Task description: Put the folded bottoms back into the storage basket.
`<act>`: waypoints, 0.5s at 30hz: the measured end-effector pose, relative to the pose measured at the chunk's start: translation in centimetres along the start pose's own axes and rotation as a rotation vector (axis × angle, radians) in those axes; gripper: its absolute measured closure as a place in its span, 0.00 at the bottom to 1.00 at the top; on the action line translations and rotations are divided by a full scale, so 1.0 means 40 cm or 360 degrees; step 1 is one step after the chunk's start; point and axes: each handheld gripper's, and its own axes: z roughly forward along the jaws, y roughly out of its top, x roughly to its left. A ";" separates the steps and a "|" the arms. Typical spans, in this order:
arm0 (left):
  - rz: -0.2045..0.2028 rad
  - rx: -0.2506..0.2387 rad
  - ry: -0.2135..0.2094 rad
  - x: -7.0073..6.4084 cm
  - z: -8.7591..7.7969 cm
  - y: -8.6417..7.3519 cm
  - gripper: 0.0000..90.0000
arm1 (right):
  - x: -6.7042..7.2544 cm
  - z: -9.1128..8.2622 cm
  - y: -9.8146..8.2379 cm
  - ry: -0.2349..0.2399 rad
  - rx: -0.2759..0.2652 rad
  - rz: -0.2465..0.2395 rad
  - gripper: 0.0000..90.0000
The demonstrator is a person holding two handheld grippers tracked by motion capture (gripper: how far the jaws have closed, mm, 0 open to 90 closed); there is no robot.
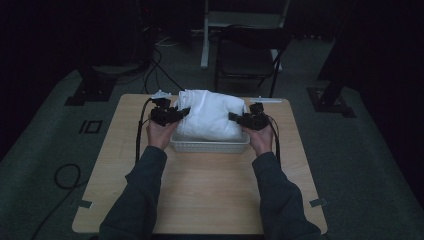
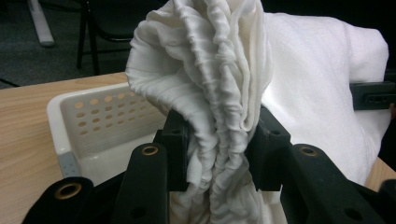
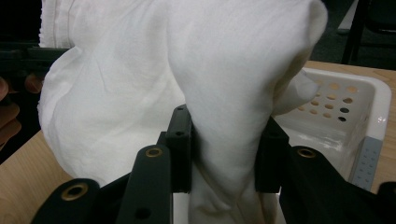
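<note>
Dim grey carpet surrounds a light wooden counter (image 1: 200, 190), with a dark folding chair (image 1: 248, 57) and a white stand behind it. From the high view, a person's two sleeved forearms come in from the bottom edge. A white perforated basket (image 1: 210, 145) sits toward the far middle of the counter, and a bulky white cloth (image 1: 210, 115) is bunched up above it, its lower part down inside the basket. The left gripper (image 1: 184, 113) meets the cloth's left side and the right gripper (image 1: 233, 117) meets its right side, each held in a hand, with black cables trailing back along the counter.

Left gripper view: the two black fingers (image 2: 177, 154) are clenched on a thick gathered fold of the white cloth (image 2: 215, 84), which rises between them in tight ribbed pleats. To the left, the basket's (image 2: 93, 116) holed wall and rim rest on the counter (image 2: 23, 140). The right gripper (image 2: 373, 94) shows at the far right edge, against the cloth.

Right gripper view: the black fingers (image 3: 180, 149) are clenched on a smooth, plump fold of the cloth (image 3: 224, 84), which drapes down between them. The basket's (image 3: 373, 116) holed wall and a grey corner piece lie to the right, on the counter (image 3: 18, 172). The other hand's fingertips (image 3: 9, 116) show at the left edge.
</note>
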 end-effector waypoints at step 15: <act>-0.0011 0.0016 0.0029 0.017 0.030 -0.011 0.71 | -0.014 0.030 -0.005 -0.0043 0.0034 0.0014 0.73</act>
